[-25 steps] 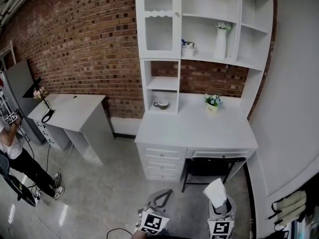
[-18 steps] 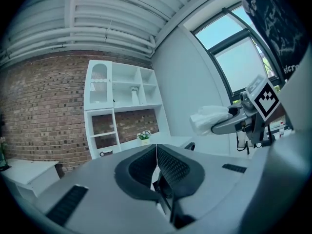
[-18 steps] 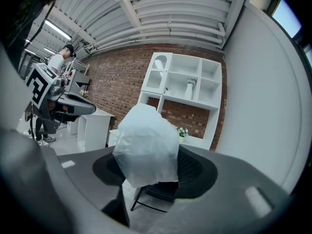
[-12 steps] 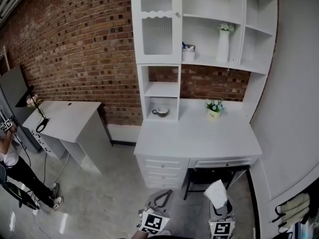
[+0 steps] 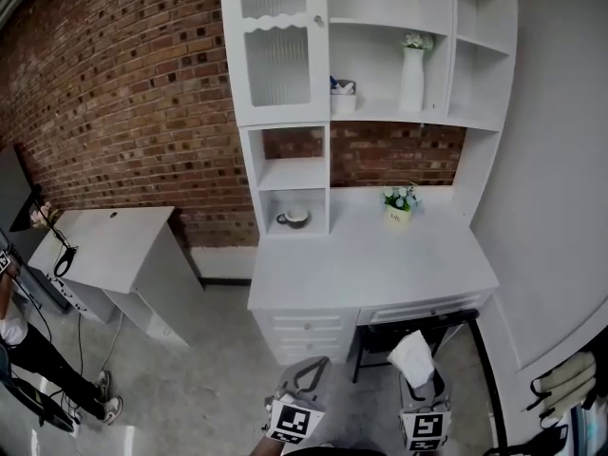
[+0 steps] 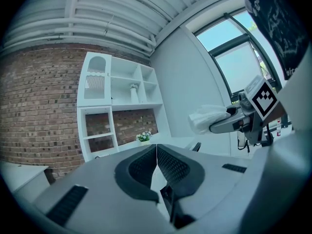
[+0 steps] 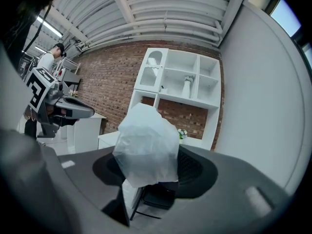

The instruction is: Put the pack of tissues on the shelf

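Honestly, little here can be read: the pack of tissues shows only a pale, crinkled wrapper with no legible print, and the marker cubes on my tools carry black-and-white square patterns, not words. My right gripper is pinching that pack. Its jaws are closed on the lower part, which is hidden between them, and the upper part sticks out and blocks much of that gripper's view. My left gripper is pressed together with nothing in it, pad against pad. Both tools are held in front of the white desk, well apart from the shelf unit that stands on it against the brick wall. On the shelves I see a tall white vase and a small container whose contents I cannot make out. A cup sits in a low cubby and a little flower pot stands on the desktop. A ribbed cabinet door blurs whatever is behind it. A dark chair is mostly tucked under the desk, and a person is cut off at the left edge of the head view.
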A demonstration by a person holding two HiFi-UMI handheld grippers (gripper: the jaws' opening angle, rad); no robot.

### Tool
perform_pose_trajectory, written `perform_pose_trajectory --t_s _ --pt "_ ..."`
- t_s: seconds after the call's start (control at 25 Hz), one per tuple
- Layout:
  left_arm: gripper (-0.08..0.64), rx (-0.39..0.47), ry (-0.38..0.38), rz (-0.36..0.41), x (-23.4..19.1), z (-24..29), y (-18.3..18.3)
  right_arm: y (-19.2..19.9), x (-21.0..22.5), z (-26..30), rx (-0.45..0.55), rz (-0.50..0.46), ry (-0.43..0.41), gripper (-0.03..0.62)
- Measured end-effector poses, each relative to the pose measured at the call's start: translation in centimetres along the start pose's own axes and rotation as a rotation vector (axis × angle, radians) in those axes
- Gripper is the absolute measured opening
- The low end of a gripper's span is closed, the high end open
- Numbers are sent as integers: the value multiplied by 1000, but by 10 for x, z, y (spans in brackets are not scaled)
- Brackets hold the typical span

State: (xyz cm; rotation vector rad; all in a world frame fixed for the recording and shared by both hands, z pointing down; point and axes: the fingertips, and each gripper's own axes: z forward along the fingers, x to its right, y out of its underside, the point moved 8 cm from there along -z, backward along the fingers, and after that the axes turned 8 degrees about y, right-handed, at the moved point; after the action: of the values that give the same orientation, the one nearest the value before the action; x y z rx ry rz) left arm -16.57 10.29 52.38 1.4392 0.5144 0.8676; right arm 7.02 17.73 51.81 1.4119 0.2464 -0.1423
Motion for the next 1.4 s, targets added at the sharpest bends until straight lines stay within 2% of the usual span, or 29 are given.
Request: perform_pose_trajectory --t_s 0.24,0.56,0.68,1.04,1.4 --pt "11 -17 29 -5 -9 9 1 0 -4 9 -29 6 0 247" --pt "11 -23 -11 -26 -25 25 11 3 0 41 -24 -9 -27 247" --pt "11 2 -13 -41 -30 34 10 3 4 57 -19 -14 -48 247" --pt "11 -11 -61 -60 -54 86 7 -1 25 120 -1 -12 -99 247" --pt "11 -56 -105 -92 -62 150 7 4 67 176 -13 -37 -146 247"
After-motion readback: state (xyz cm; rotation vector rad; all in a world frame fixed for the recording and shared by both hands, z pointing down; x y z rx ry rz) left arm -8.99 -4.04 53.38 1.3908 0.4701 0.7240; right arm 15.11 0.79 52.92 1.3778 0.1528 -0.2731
